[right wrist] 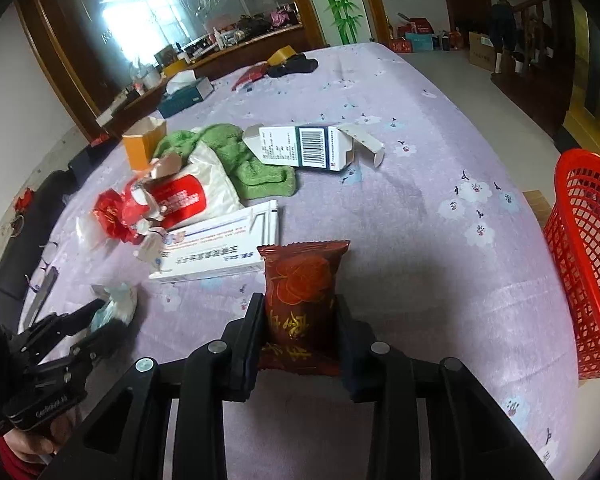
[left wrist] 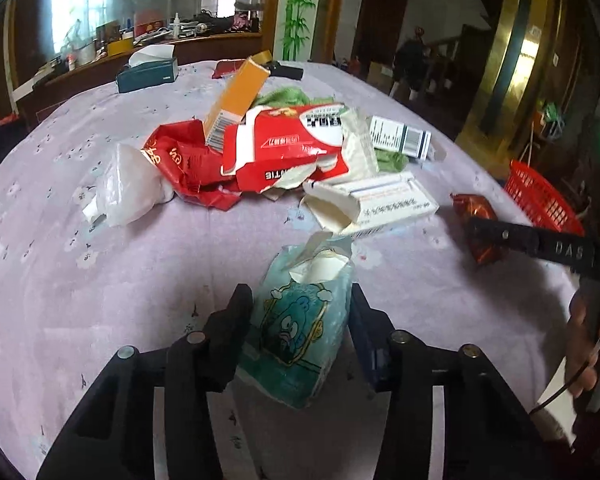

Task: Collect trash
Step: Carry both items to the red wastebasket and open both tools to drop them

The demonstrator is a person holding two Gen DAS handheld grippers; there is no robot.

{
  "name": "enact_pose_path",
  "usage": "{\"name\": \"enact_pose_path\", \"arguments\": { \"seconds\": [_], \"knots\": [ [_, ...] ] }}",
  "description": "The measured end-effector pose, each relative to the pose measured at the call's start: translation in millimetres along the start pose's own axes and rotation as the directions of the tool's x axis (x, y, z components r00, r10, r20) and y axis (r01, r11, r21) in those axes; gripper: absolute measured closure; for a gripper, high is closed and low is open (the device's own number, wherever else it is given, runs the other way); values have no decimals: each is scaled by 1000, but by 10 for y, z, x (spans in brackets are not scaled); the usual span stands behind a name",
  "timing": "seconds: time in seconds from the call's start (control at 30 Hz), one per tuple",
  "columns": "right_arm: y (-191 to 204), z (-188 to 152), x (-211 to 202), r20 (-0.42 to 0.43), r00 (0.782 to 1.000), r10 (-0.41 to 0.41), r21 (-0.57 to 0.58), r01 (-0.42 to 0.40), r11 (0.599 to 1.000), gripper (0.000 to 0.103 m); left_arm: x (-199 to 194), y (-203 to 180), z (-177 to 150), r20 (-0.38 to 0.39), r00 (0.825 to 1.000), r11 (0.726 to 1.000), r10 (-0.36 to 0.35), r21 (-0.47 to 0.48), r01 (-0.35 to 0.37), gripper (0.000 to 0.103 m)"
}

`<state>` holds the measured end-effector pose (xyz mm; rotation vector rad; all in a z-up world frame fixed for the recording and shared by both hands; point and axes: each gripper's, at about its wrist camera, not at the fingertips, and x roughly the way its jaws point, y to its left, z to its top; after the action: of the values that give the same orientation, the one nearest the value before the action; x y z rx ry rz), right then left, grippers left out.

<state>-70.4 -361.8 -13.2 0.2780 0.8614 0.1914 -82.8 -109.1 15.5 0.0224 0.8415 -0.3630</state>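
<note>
Trash heap crowding bench middle: torn red packaging, orange carton leaning upright, green cloth, white boxes lying flat. Open cloth lying bare right of heap, running toward red basket standing at bench's right edge. Bare strip also lying near front edge. Tissue box and dark items sitting well apart at far end.

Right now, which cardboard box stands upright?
The orange box, open top up, behind the red wrappers; the two white boxes lie flat.
</note>
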Motion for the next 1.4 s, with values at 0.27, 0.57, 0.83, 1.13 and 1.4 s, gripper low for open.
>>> {"name": "enact_pose_path", "arguments": {
  "seconds": [0.27, 0.57, 0.83, 1.13, 1.4],
  "knots": [
    [44, -20, -167, 43, 999, 2, -13, -2, 1000, 68, -33, -60, 23, 19, 1000, 1000, -20, -10, 20, 59],
    [-14, -41, -295, 69, 997, 23, 9, -23, 1000, 68, -124, -282, 172, 50, 997, 998, -67, 12, 67, 59],
    [-330, -38, -599, 132, 991, 11, 76, -21, 997, 68, -139, -799, 400, 67, 988, 987, -139, 94, 132, 58],
    [-1063, -22, -1152, 246, 965, -96, 214, 43, 976, 68, 29, -1657, 765, 46, 958, 945, -284, 182, 272, 58],
    [-1789, -22, -1572, 291, 928, -234, 364, 119, 924, 68, 350, -2462, 1023, -9, 915, 890, -403, 231, 394, 58]
  ]
}}
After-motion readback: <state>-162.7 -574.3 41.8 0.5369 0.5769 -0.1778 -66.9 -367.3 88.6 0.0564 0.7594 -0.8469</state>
